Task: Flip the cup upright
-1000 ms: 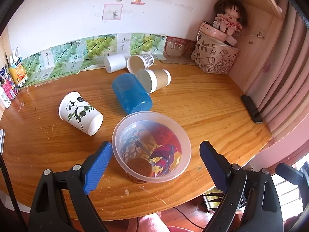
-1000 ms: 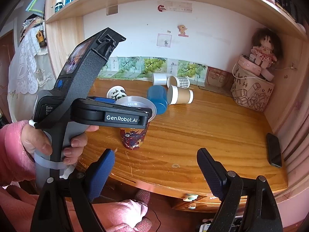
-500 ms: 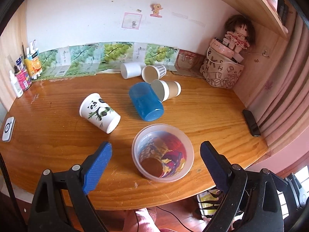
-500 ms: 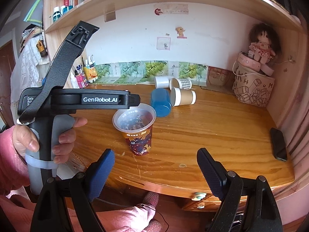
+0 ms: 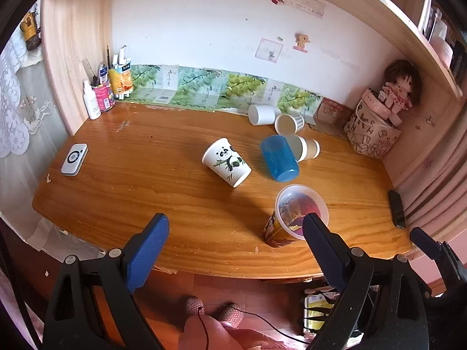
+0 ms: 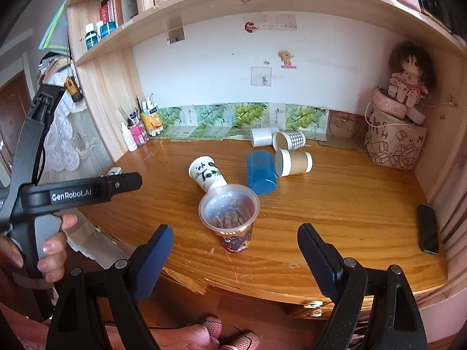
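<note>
A clear plastic cup with a colourful printed sleeve [image 5: 292, 218] [image 6: 230, 215] stands upright near the desk's front edge. My left gripper [image 5: 236, 233] is open and empty, pulled back off the desk edge, left of that cup. My right gripper [image 6: 235, 245] is open and empty, in front of the cup. Lying on their sides behind it are a panda cup [image 5: 226, 162] [image 6: 205, 172], a blue cup [image 5: 278, 157] [image 6: 261, 172], a brown paper cup [image 5: 305, 147] [image 6: 293, 162], a checked cup [image 5: 289, 123] [image 6: 289, 140] and a white cup [image 5: 261, 114] [image 6: 262, 136].
A black phone [image 5: 397, 208] [image 6: 427, 229] lies at the desk's right edge. A fabric basket with a doll [image 5: 376, 131] [image 6: 394, 140] stands at the back right. Bottles and a pen holder [image 5: 102, 96] [image 6: 137, 132] stand at the back left. A white device [image 5: 74, 159] lies at the left.
My left gripper has drawn back and to the left, away from the upright printed cup, which stays standing. My right gripper has pulled back slightly.
</note>
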Action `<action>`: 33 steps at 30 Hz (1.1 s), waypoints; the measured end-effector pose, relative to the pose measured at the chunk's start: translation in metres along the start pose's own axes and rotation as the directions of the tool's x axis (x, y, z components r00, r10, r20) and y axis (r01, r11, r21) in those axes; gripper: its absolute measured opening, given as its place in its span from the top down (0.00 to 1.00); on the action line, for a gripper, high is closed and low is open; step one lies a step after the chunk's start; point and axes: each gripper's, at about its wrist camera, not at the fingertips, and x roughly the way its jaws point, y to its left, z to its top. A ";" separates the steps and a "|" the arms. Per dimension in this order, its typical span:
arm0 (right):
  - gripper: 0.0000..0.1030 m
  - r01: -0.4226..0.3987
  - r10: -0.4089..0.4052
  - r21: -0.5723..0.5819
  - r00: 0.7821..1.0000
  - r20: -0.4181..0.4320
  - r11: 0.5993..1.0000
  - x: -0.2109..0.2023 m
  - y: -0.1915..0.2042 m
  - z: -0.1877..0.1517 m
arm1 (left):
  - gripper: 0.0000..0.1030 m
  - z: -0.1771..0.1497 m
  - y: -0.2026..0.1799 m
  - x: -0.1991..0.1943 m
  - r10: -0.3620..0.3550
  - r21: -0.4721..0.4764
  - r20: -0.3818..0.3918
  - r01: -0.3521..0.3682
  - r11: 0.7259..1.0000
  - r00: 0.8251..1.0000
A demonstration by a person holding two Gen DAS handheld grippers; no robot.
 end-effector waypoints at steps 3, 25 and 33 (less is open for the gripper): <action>0.15 -0.038 0.037 0.063 0.999 0.031 0.997 -0.009 0.001 0.021 | 0.09 0.008 0.008 -0.016 0.006 -0.028 0.057 -0.004 1.000 0.998; 0.15 0.083 -0.103 0.110 0.977 0.185 0.990 -0.069 0.044 0.057 | 0.04 0.043 0.000 -0.098 0.020 0.059 0.280 -0.038 0.998 0.960; 0.15 0.101 -0.129 0.168 0.977 0.170 0.981 -0.073 0.043 0.039 | 0.02 0.027 -0.003 -0.106 0.021 0.046 0.334 -0.038 0.998 0.942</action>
